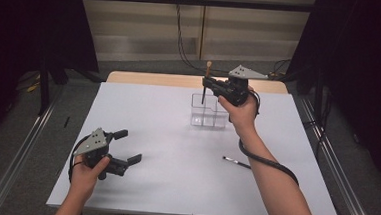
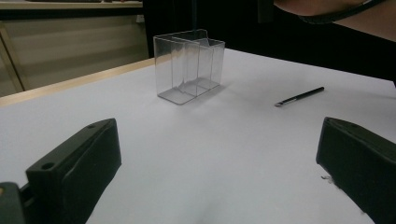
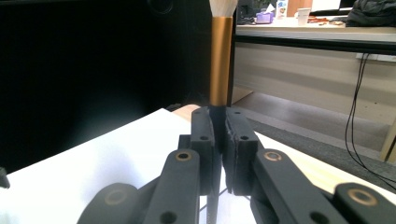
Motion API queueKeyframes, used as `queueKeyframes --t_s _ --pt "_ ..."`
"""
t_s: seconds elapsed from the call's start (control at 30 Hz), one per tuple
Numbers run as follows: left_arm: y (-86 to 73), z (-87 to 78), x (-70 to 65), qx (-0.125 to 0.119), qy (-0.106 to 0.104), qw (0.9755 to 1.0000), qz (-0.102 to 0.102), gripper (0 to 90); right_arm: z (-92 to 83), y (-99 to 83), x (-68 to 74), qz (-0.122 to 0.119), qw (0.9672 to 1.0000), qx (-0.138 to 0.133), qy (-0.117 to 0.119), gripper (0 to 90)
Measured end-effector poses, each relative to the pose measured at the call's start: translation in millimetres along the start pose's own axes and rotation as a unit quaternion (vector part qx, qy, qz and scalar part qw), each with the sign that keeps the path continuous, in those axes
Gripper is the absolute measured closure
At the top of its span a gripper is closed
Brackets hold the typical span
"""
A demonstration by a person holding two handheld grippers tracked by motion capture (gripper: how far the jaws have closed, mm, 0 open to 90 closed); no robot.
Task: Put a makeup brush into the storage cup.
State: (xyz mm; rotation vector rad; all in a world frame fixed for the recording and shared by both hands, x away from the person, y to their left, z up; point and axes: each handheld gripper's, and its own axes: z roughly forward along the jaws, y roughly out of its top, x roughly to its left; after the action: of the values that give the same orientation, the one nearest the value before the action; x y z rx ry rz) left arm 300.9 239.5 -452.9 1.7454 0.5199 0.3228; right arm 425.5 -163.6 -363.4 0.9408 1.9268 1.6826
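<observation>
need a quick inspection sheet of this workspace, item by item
surface: white table top, bare wooden strip along the far edge
job's things: makeup brush held upright, bristles up, above the clear plastic organizer; organizer compartments look empty
clutter: thin black brush or pencil lying flat on the table near the right forearm
grippers: right gripper shut on the makeup brush handle; left gripper open, low over the near left of the table, nothing between its fingers
cables: black cable trails from the right gripper along the forearm; wall cables hang behind the table
surroundings: dark curtains both sides, metal floor rails, grey floor
</observation>
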Motion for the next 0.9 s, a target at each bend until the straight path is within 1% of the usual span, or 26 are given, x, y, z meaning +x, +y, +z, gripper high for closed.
queueKeyframes --t_s 0.1,0.17,0.23,0.43,0.53,0.57,0.67,0.9 --pt "-0.3 0.1 -0.2 0.001 -0.001 1.0 0.0 0.0 2.9 0.7 -0.6 0.002 1.0 0.0 -0.004 84.7" --pt "-0.4 -0.2 0.1 0.004 0.0 1.0 0.005 0.0 4.4 0.9 -0.1 -0.001 1.0 0.0 -0.006 84.7" --pt "-0.9 -0.1 0.0 0.002 -0.001 1.0 0.003 0.0 5.8 0.6 0.5 -0.006 1.0 0.002 -0.008 84.7" --pt "-0.9 -0.6 -0.1 0.003 0.0 1.0 0.009 0.0 9.0 -3.6 0.3 -0.01 0.9998 0.008 -0.012 84.7" --pt "-1.1 -1.0 0.1 0.002 0.0 1.0 0.008 0.0 10.6 -5.6 0.2 -0.016 0.9998 0.009 -0.012 84.7" --pt "-1.3 -0.9 -0.2 0.001 0.0 1.0 0.004 0.0 11.1 -6.3 -0.1 -0.017 0.9997 0.01 -0.013 84.7" --pt "-1.3 -1.3 -0.1 0.002 0.0 1.0 0.005 0.0 13.3 -9.7 -0.7 -0.016 0.9997 0.015 -0.014 84.7" --pt "-1.3 -1.5 -0.4 0.002 -0.001 1.0 0.005 0.0 14.6 -17.5 -2.9 -0.012 0.9996 0.018 -0.017 84.6"
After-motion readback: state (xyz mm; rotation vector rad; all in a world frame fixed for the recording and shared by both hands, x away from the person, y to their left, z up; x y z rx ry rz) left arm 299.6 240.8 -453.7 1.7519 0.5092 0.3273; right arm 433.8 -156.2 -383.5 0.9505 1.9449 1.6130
